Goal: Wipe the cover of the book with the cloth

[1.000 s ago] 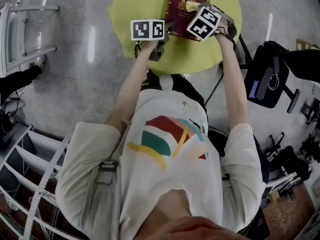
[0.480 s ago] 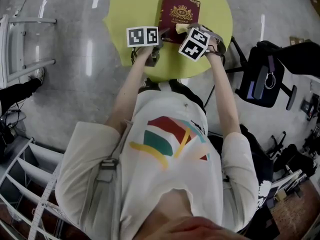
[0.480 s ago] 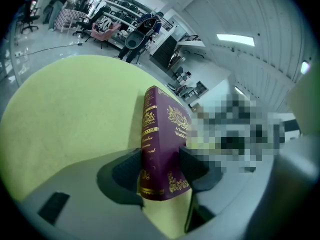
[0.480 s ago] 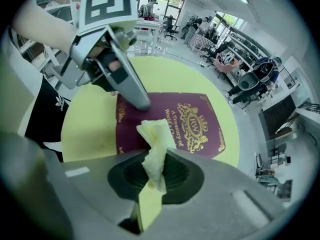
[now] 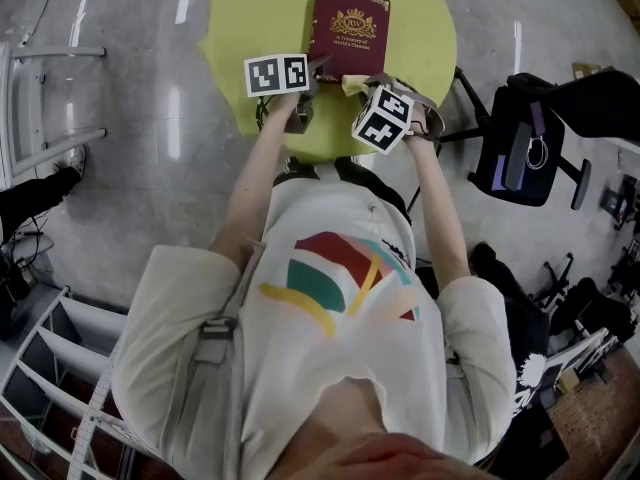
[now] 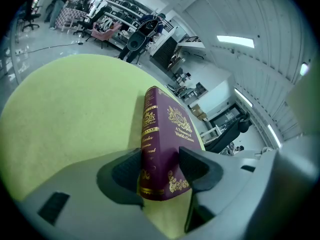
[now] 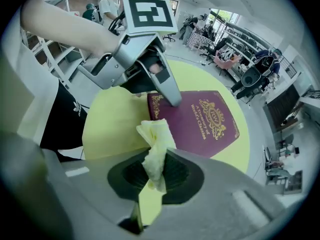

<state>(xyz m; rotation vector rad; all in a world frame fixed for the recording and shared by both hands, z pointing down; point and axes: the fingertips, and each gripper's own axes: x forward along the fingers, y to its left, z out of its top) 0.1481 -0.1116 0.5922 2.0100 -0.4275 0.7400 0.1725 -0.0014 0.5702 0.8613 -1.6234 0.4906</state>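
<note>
Left gripper [image 6: 160, 170] is clamped on the maroon gilt hardback book [image 6: 169, 131] at its 7 o'clock corner, probably steadying it; right gripper [image 7: 157, 173] pinches the crumpled pale-yellow cloth [image 7: 155, 143], ready to wipe.

The book [image 7: 210, 129] bears gold lettering on its maroon cover reading "A Treasury of World's Classics"; its spine script stays illegible.

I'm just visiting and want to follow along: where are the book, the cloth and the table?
book [image 5: 348, 30]: head view, middle of its dark red cover.
cloth [image 7: 155, 151]: right gripper view, middle of the bunched pale yellow fold.
table [image 5: 255, 18]: head view, bare yellow top left of the book.
</note>
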